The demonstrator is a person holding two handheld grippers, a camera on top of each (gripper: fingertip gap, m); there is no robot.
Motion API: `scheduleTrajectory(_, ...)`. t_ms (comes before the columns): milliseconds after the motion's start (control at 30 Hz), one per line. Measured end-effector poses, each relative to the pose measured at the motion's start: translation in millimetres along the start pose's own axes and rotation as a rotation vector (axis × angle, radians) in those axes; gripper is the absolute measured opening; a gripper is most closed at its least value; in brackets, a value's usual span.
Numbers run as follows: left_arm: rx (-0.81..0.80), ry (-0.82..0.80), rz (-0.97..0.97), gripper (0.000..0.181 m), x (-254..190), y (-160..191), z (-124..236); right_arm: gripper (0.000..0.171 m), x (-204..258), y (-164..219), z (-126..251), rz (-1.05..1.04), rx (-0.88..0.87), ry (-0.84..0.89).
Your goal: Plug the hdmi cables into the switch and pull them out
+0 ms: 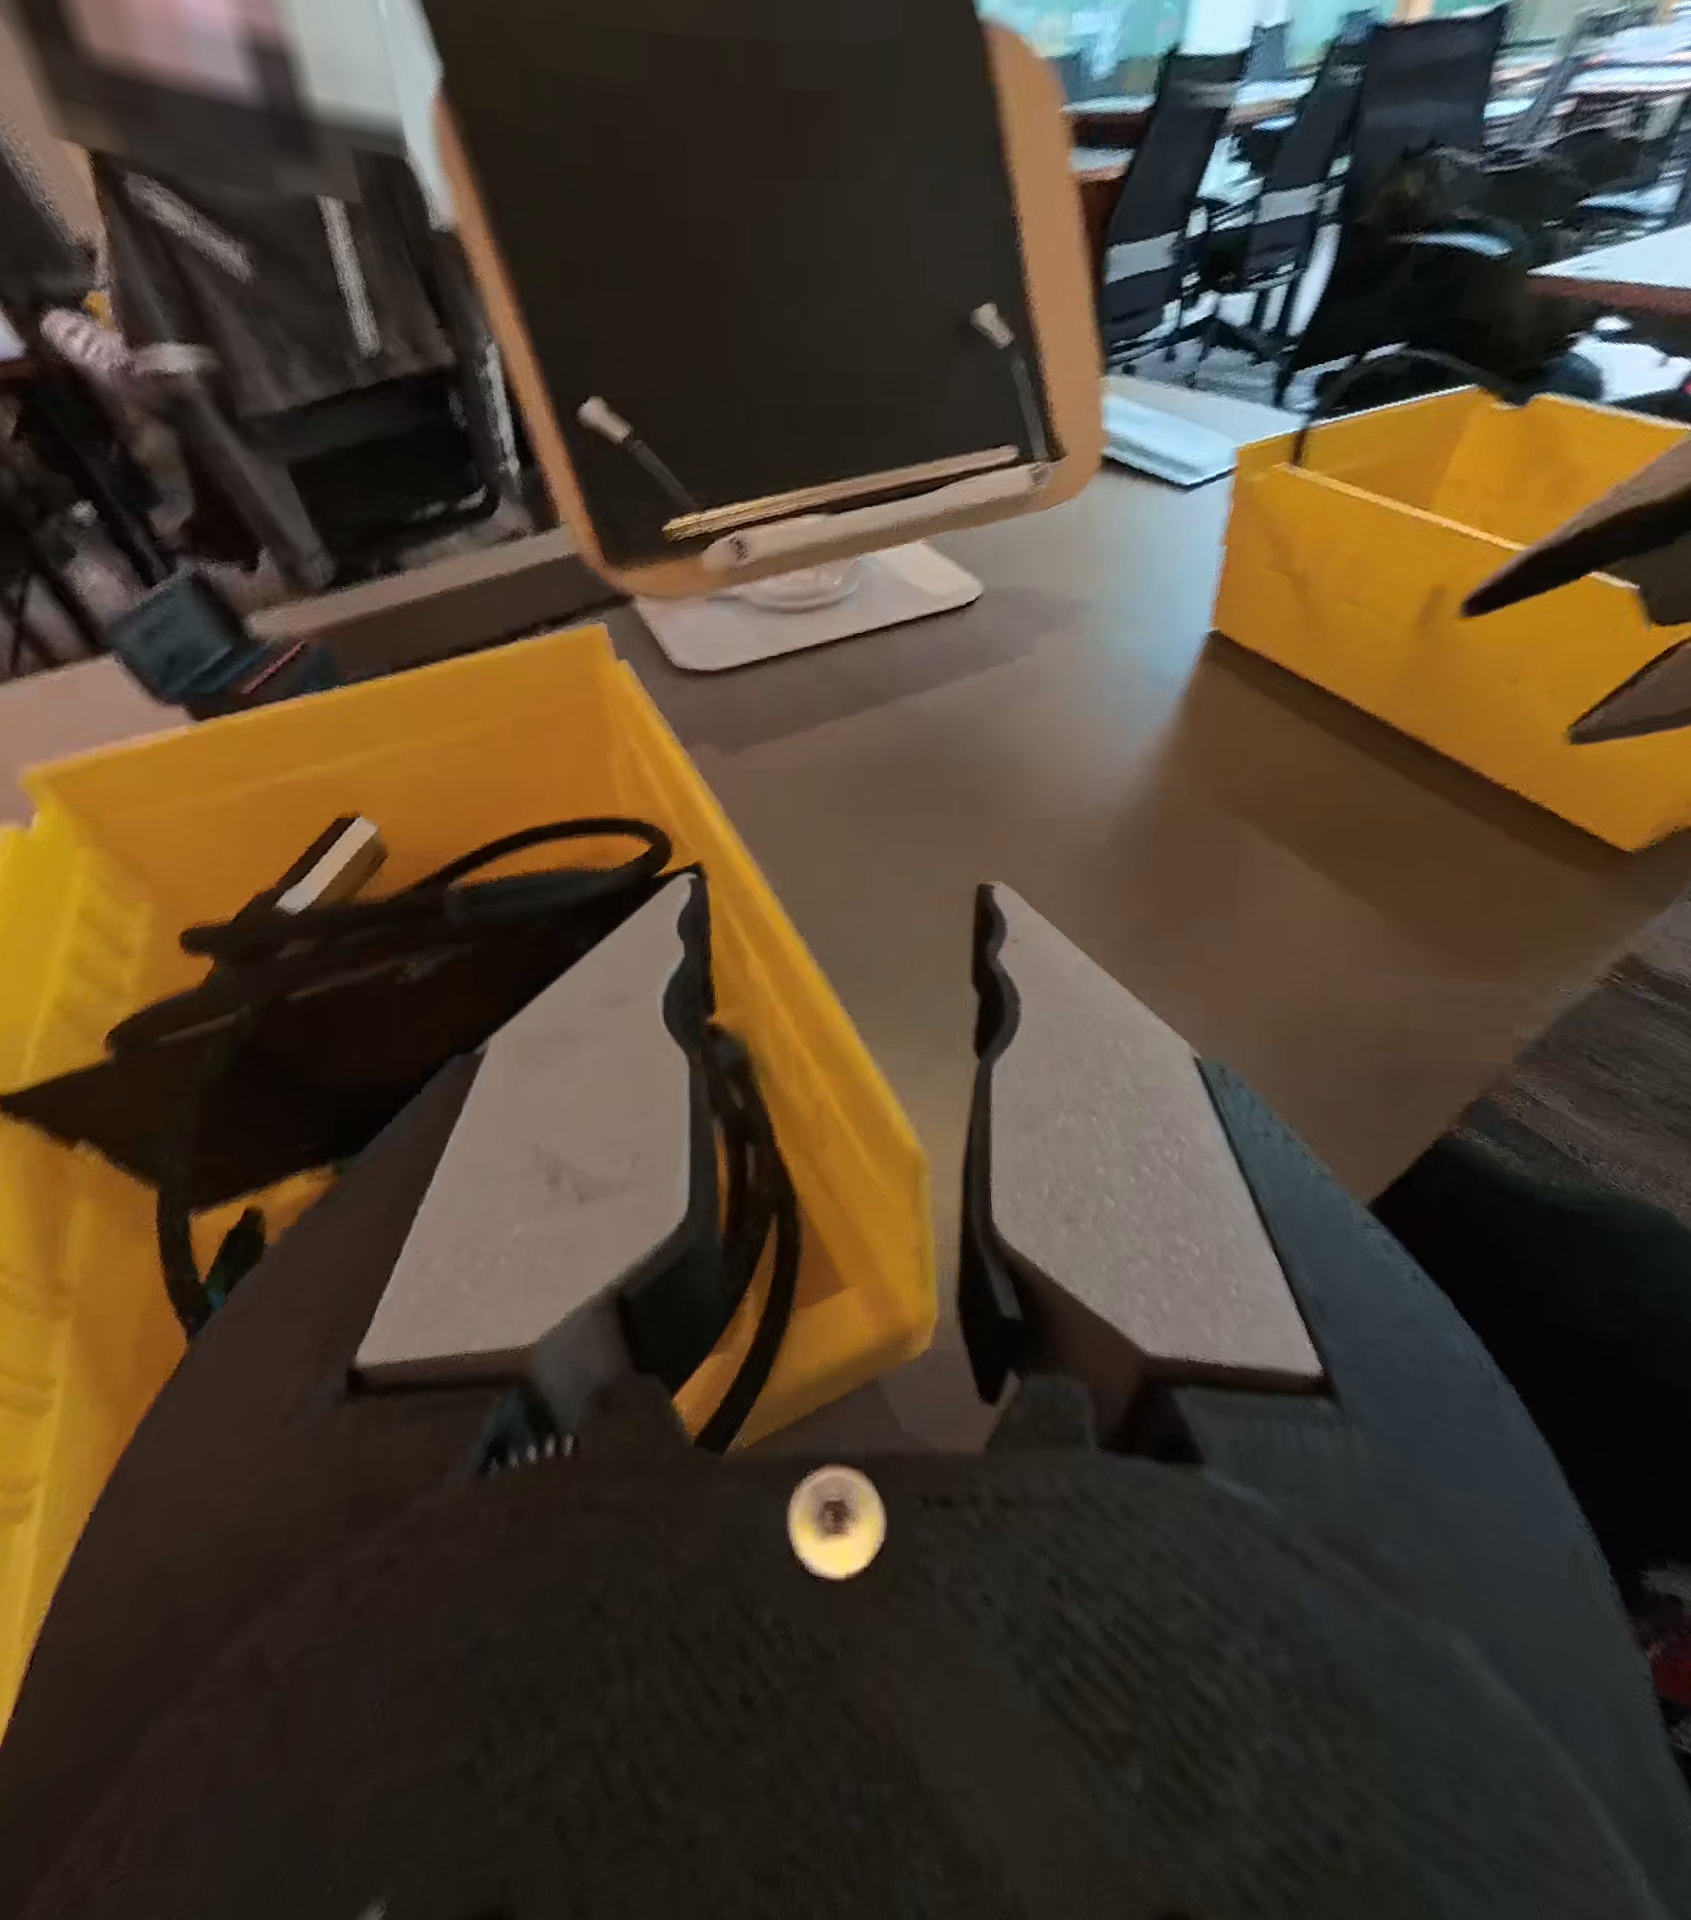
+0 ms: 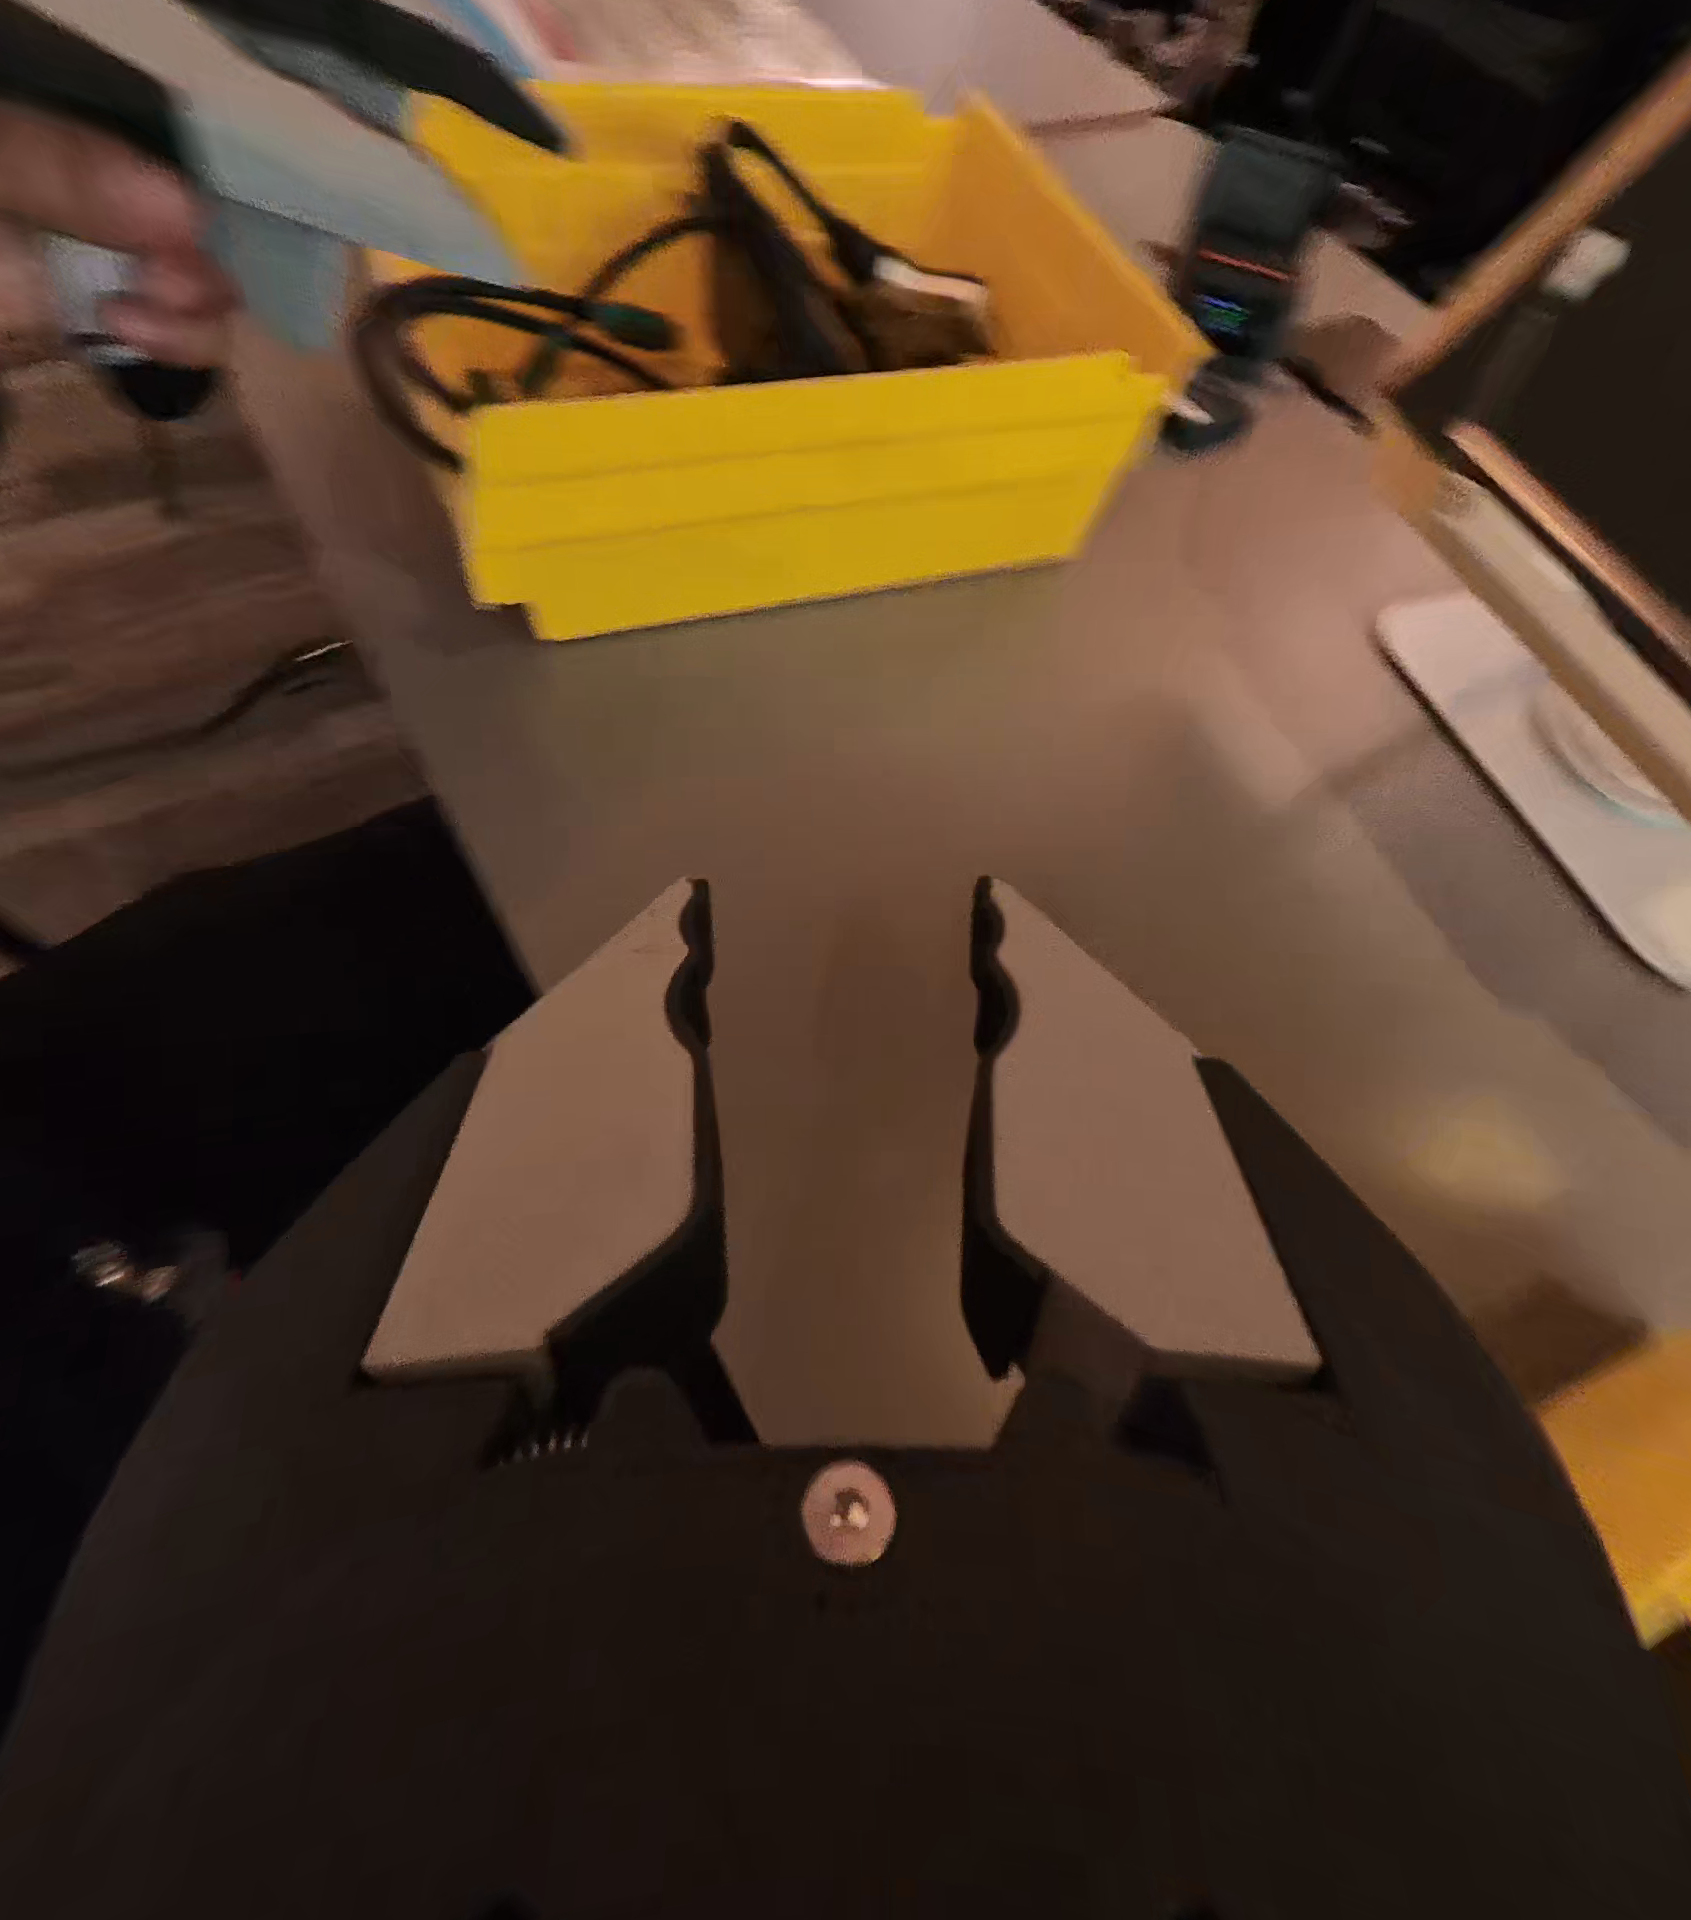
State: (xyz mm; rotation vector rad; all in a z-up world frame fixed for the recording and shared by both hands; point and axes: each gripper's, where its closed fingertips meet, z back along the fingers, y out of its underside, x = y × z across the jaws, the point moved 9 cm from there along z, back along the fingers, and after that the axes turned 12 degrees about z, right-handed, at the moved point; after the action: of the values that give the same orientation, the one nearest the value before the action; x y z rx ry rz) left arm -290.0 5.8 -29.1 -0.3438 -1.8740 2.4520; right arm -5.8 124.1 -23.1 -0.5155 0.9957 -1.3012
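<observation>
Both cables left of left gripper

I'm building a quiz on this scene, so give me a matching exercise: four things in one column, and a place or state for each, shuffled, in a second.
Things:
1. left gripper
2. black cables
3. tablet stand
4. second yellow bin

Place or state:
A. lying in the near yellow bin
B. far right on the table
C. open, holding nothing
D. at the back of the table, between the bins

Pairs: 1-C, 2-A, 3-D, 4-B
</observation>
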Motion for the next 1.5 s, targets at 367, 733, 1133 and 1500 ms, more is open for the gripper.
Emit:
scheduleTrajectory(367, -0.136, -0.244, -0.179, 0.022, 24.2, -77.5, 49.9, 0.0, 91.0, -194.6, 26.8, 0.574, -0.011, -0.215)
scheduleTrajectory(733, -0.113, -0.308, -0.002, 0.037, 78.3, -35.7, 127.5, 0.0, 69.8, -45.5, 228.7, 0.329, -0.147, 0.113)
scheduleTrajectory(1133, -0.113, -0.065, -0.04, 0.033, -1.9, -11.0, 59.1, 0.017, 113.7, -61.8, 32.0, 0.232, -0.218, -0.233)
scheduleTrajectory(1500, -0.088, -0.024, 0.001, 0.037, 10.0, -8.6, 36.9, 0.031, 72.7, -42.9, -27.8, 0.044, -0.139, -0.151)
